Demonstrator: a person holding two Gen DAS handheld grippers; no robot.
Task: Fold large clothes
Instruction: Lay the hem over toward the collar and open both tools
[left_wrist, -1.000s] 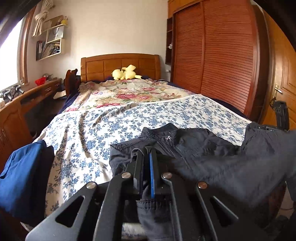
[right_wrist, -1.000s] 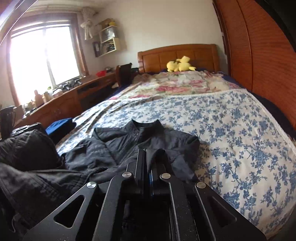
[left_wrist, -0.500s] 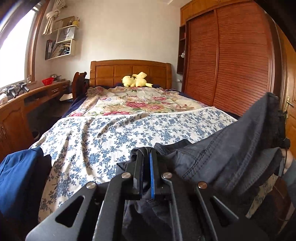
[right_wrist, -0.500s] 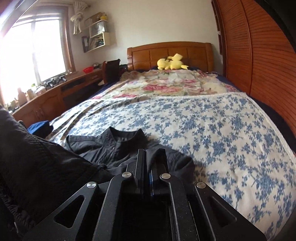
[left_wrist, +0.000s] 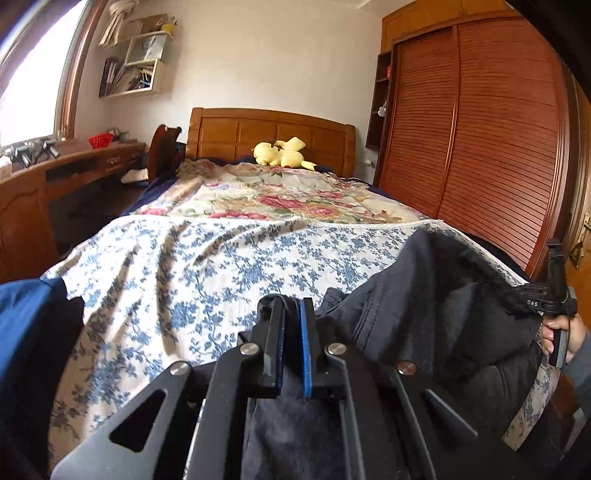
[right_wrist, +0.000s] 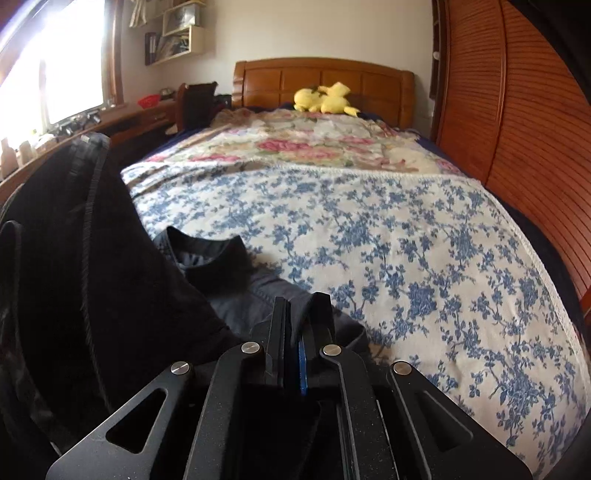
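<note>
While raised over the bed, both grippers — left, right — pinch the dark jacket.

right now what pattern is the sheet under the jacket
Blue flowers on white sheet, clearest in the right wrist view.

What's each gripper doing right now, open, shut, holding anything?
Left gripper: shut on the dark navy fabric jacket.
Right gripper: shut on the same jacket.

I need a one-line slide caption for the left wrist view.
Left gripper shut on a dark jacket, lifting it above the blue-flowered bedspread.
</note>
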